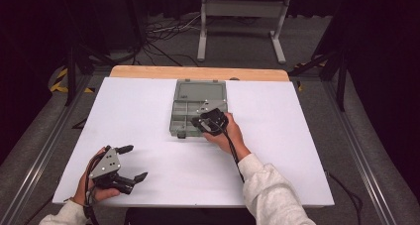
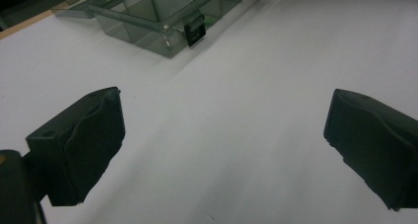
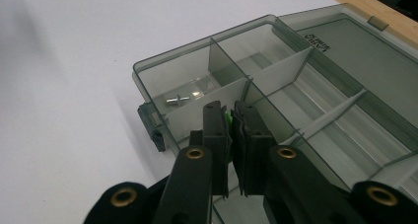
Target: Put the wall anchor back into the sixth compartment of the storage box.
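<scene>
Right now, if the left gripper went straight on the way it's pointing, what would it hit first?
Probably the compartment box. The left gripper has its jaws wide apart over bare white table, and the box's latched corner lies ahead, slightly to the left in its view. Depth is hard to judge.

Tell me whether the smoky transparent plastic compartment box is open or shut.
Open. The smoky transparent plastic compartment box has its lid folded back flat on the white table, and its dividers are exposed.

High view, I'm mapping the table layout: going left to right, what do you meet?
Left gripper with black jaws open over the white table → clear grey compartment box with its lid open → right gripper, shut on a small green piece over the box.
</scene>
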The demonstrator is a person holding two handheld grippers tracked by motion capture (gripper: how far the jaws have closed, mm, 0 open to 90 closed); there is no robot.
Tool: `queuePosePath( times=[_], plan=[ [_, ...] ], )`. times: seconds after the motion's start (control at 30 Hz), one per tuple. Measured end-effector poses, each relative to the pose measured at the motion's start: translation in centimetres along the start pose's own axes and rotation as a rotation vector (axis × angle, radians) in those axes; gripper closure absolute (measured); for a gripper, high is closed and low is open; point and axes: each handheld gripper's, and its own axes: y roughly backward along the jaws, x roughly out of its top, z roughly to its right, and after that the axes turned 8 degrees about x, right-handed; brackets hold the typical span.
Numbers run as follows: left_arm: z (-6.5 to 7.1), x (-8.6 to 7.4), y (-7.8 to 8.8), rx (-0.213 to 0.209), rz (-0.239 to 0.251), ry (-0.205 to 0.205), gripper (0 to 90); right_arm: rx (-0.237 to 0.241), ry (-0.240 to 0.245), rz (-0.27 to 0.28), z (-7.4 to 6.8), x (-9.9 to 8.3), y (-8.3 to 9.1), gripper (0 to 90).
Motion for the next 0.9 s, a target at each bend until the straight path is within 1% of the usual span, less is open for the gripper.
queuePosePath(
  times=[0.07,0.13,0.23,0.27,0.37,0.6,0.77,0.83,0.9],
  plan=[
    [0.01,0.01,0.01,0.000,0.001,-0.001,3.2,0.000,-0.003,-0.001,-0.08,0.03,-0.14,85.2],
    [0.01,0.01,0.02,0.002,0.000,-0.002,3.2,-0.004,0.007,-0.007,-0.07,0.07,-0.25,85.2],
    [-0.06,0.00,0.12,0.004,0.005,-0.001,3.2,-0.006,0.000,-0.011,-0.15,0.10,-0.47,85.2],
    [-0.07,-0.02,0.10,0.004,0.003,0.001,3.2,-0.006,0.007,-0.019,-0.16,0.11,-0.53,85.2],
    [-0.02,0.00,0.05,0.002,0.000,-0.001,3.3,-0.004,0.008,-0.021,-0.21,0.14,-0.71,85.0],
    [0.00,-0.02,0.06,0.001,-0.002,0.000,3.3,-0.001,0.000,-0.028,-0.11,0.03,-0.89,84.0],
    [0.00,-0.03,0.07,0.000,-0.003,0.002,3.8,-0.004,-0.014,-0.023,0.06,-0.05,-0.75,80.8],
    [0.02,-0.02,0.04,0.002,-0.005,-0.002,3.9,0.000,-0.023,-0.012,0.13,-0.09,-0.50,80.9],
    [0.01,-0.02,0.01,0.007,-0.007,0.005,3.9,0.002,-0.027,0.004,0.22,-0.11,-0.11,80.5]
  ],
)
